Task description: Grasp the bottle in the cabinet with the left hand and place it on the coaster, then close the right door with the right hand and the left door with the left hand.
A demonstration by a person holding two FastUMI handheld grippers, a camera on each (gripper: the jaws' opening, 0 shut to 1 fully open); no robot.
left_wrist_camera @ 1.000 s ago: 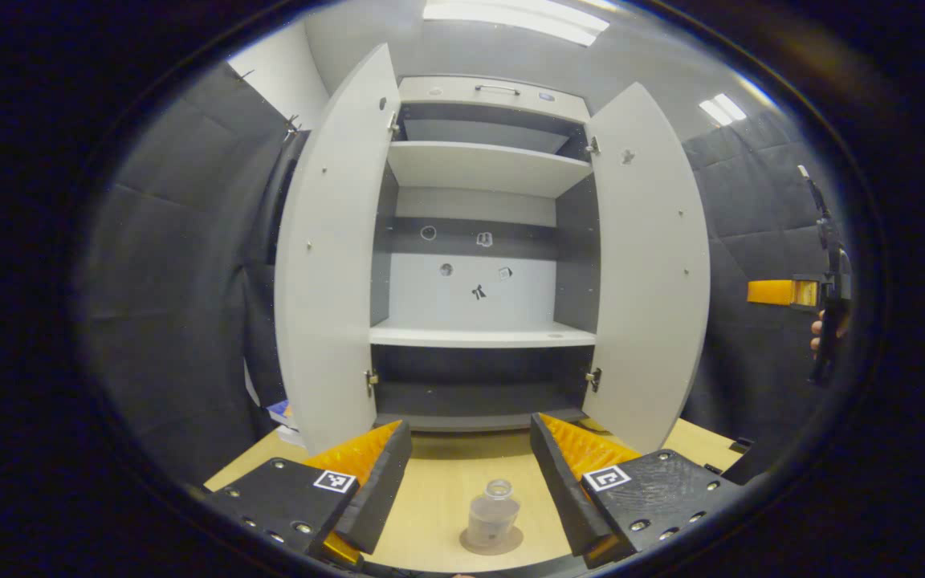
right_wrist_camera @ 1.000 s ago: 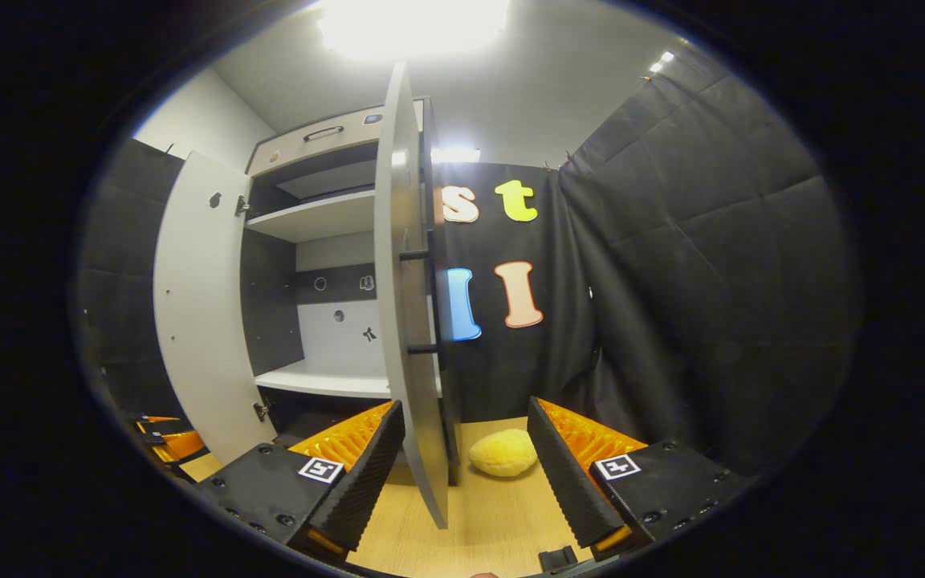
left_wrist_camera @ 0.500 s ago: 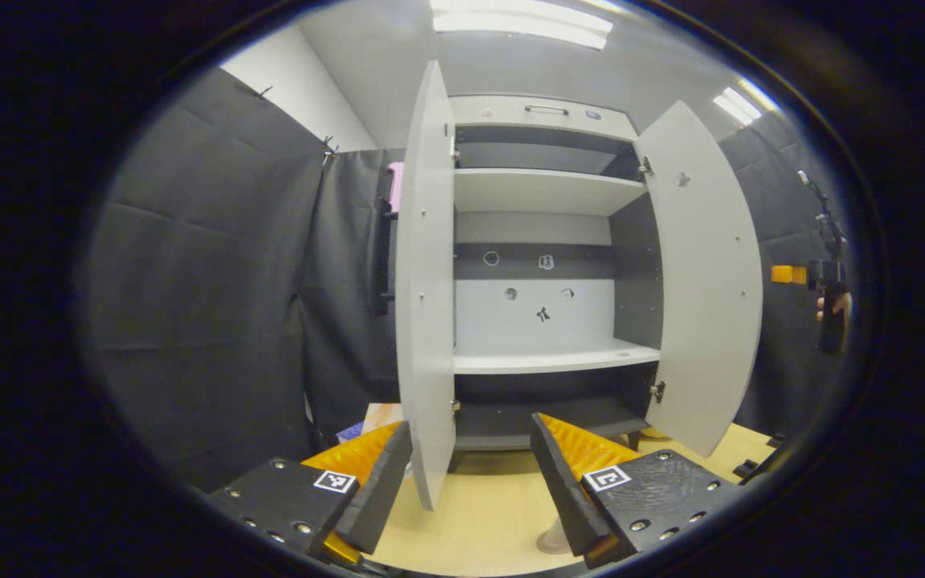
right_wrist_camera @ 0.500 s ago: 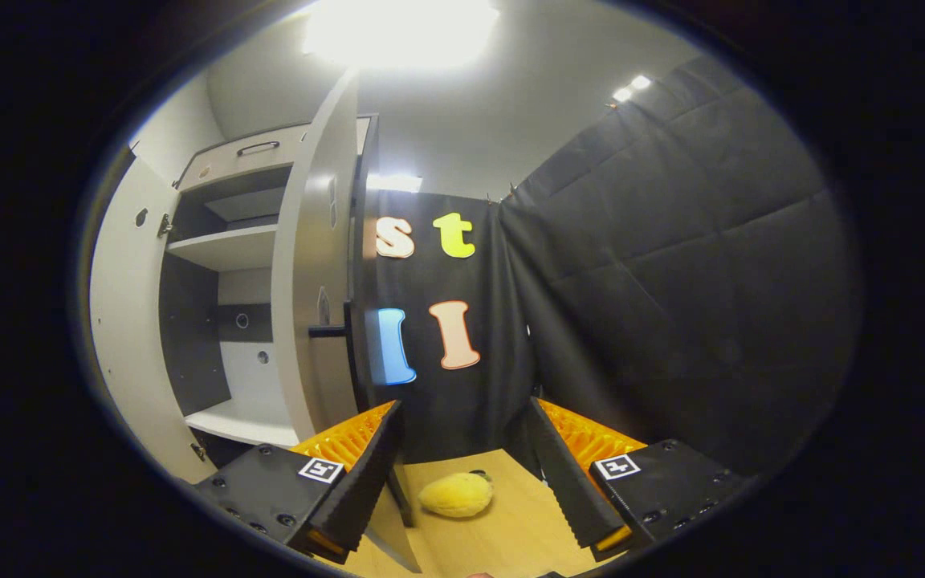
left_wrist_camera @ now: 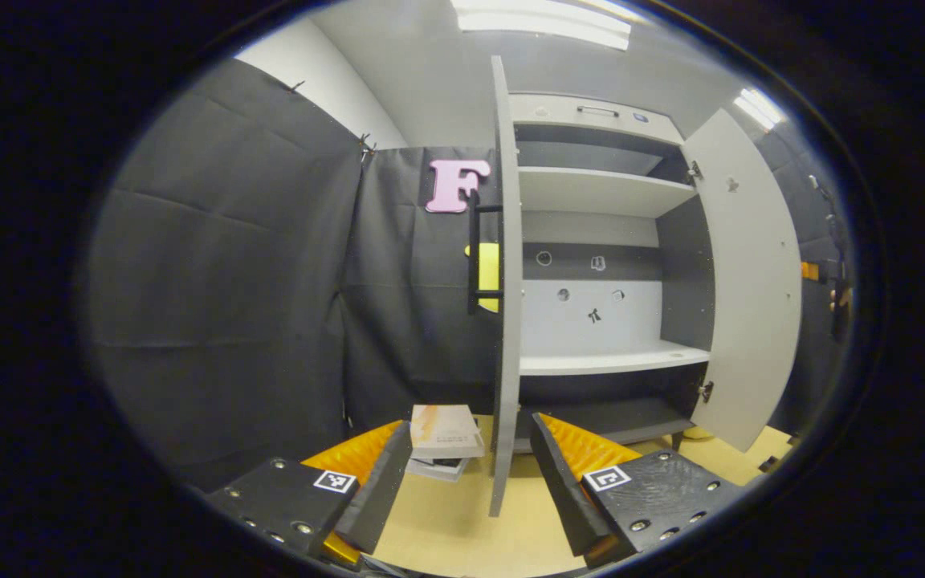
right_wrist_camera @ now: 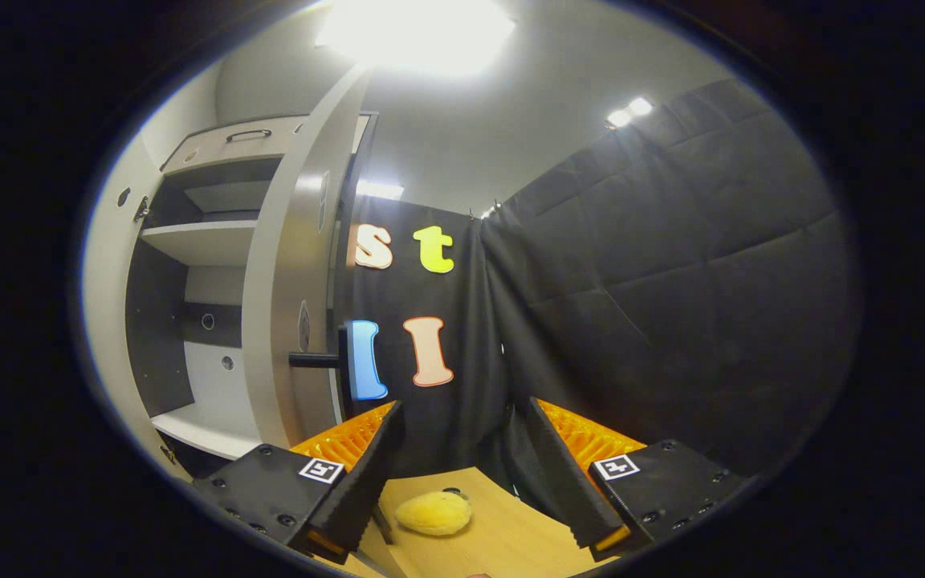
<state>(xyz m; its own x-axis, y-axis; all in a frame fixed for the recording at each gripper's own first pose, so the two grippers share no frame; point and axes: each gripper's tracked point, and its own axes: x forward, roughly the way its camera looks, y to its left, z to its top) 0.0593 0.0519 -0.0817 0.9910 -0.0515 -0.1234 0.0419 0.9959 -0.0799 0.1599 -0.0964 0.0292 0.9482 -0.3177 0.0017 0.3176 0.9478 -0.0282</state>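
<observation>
In the left gripper view, the left gripper hangs with its jaws spread and nothing between them, above the wooden bench. Just ahead lies a small stack of books, and beside it the cabinet's left door stands edge-on, its dark bar handle facing the booth wall. Further right the cabinet is open with bare shelves, and the right door swings wide. The bottle and coaster are not to be found in these frames, so placing seems done and door closing is the step in hand.

In the right gripper view, the right gripper is likewise released and empty, close behind the right door near its handle; a yellow plush toy rests on the bench. The next move likely calls for pressing that door's outer face toward the cabinet.
</observation>
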